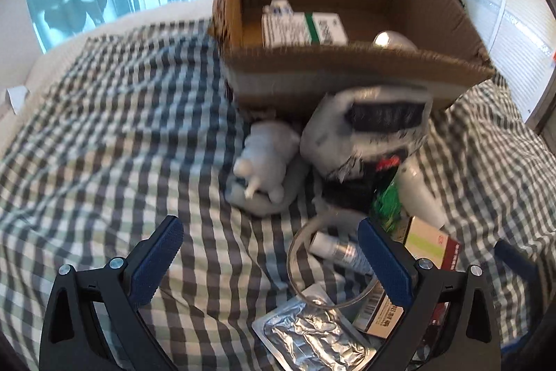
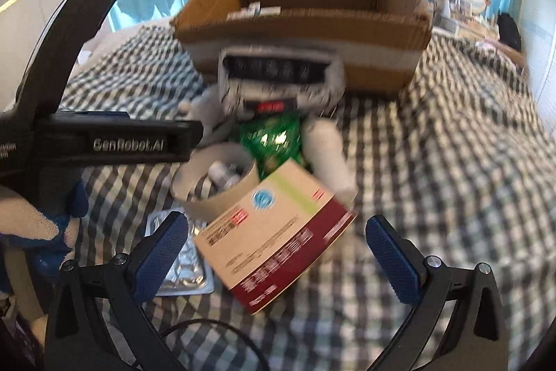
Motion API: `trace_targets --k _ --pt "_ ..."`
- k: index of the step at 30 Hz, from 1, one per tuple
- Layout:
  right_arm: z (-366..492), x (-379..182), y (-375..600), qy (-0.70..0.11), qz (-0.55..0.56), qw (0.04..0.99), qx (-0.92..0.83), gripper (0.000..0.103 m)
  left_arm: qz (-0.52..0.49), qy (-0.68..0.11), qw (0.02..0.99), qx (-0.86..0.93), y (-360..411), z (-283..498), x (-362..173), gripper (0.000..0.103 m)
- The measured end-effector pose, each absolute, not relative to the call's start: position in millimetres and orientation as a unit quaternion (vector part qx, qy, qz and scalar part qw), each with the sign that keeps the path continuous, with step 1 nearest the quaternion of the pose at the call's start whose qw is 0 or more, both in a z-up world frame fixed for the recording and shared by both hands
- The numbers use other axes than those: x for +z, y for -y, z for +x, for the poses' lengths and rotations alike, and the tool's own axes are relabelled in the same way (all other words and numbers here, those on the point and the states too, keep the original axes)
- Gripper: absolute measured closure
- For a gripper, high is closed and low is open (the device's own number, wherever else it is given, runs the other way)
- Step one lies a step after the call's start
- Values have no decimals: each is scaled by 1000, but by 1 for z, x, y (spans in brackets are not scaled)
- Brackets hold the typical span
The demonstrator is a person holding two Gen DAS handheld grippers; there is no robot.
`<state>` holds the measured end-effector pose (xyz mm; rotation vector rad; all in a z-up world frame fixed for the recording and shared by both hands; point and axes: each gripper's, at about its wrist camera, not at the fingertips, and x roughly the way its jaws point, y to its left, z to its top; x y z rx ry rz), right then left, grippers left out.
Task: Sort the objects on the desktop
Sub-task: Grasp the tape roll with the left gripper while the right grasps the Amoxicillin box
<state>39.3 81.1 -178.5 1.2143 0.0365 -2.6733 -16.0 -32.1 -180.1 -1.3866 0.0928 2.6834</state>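
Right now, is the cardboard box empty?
No: the left wrist view shows a white carton with a green stripe lying inside the cardboard box.

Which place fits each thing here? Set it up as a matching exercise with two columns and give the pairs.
Things:
1. white and green carton
2. small tube
3. foil blister pack
4. white soft toy

Places:
A. inside the tape ring
B. in the cardboard box
C. on the checked cloth, left of the grey plastic bag
D. nearest the left wrist camera, between the open fingers

Pairs: 1-B, 2-A, 3-D, 4-C
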Motion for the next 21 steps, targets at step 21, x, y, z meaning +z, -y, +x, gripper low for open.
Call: trace_targets --k 21 --pt "11 -230 -91 19 478 1 -878 0 -522 -37 66 850 13 -20 -235 13"
